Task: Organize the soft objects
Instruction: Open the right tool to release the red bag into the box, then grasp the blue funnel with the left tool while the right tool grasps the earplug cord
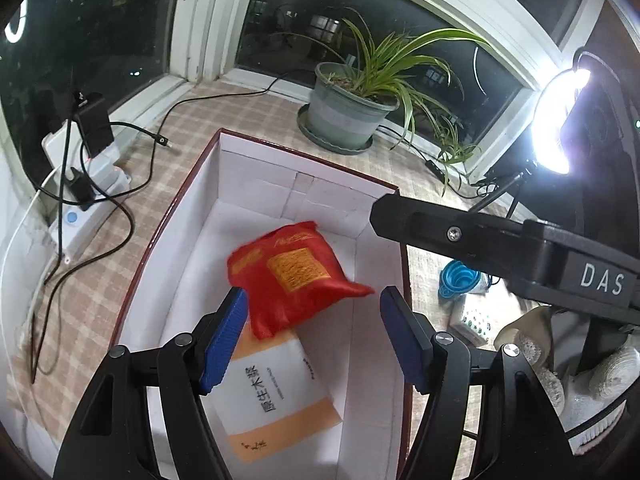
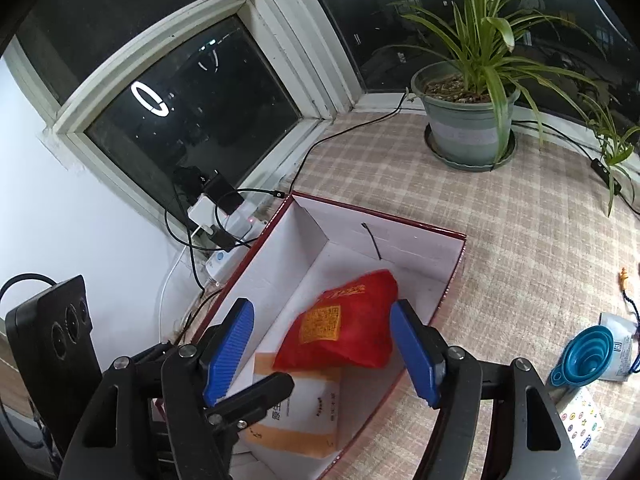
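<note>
Checked tablecloth (image 2: 520, 240) w/ box (image 1: 256, 176): red pack (image 1: 300, 276) atop tissue pack (image 1: 280, 400); both grippers (image 1: 312, 332) (image 2: 320, 344) agape, empty.

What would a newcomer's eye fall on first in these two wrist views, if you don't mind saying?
Most likely the bright red packet, lying inside the white-lined box and partly on top of a white-and-orange pack. Next, the blue-padded left gripper and right gripper, both open above the box. Behind it, a potted plant stands by the dark window.
</note>
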Demonstrator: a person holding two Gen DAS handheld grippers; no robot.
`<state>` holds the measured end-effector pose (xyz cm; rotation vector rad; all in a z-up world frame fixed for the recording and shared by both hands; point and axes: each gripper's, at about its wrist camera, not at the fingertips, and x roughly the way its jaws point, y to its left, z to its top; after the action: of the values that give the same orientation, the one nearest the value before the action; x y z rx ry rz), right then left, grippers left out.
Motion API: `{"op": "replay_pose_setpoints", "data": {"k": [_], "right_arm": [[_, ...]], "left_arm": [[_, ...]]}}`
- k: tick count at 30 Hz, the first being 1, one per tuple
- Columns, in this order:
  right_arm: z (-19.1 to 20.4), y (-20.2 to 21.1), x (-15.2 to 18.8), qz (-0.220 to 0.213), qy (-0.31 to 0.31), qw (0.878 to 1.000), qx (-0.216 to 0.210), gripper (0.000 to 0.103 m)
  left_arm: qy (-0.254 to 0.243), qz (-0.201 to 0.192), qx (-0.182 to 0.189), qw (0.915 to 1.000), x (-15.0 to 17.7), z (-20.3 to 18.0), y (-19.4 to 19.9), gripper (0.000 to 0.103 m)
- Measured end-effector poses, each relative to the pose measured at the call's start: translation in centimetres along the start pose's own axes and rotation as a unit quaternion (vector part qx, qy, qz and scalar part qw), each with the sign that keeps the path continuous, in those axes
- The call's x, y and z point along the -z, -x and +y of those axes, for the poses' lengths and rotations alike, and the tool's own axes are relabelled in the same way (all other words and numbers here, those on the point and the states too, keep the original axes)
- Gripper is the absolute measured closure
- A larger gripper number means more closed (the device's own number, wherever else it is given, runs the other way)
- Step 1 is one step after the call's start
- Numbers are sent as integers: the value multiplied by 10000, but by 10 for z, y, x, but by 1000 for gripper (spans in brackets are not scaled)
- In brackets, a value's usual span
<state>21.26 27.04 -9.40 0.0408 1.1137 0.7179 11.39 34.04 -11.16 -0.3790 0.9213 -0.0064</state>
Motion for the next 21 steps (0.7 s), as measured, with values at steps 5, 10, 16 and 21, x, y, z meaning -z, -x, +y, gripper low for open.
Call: {"op": "replay_pose_setpoints", "data": {"k": [5, 10, 16, 21], "right_arm": [[-9, 6, 4, -40, -98, 9999, -39, 36], [-20, 22, 11, -162, -127, 9998, -10, 36], [-50, 57, 31, -363, -245, 9990, 112, 36], [-86, 88, 51, -468, -406, 9978, 233, 36]], "left_arm": [[-10, -11, 20, 10000, -1, -5, 1, 36], [-45, -31, 72, 10000, 0, -15, 4, 36], [-196, -122, 137, 9996, 3, -40, 10, 36], [-218, -180, 251, 9993, 10, -64, 14, 36]]}}
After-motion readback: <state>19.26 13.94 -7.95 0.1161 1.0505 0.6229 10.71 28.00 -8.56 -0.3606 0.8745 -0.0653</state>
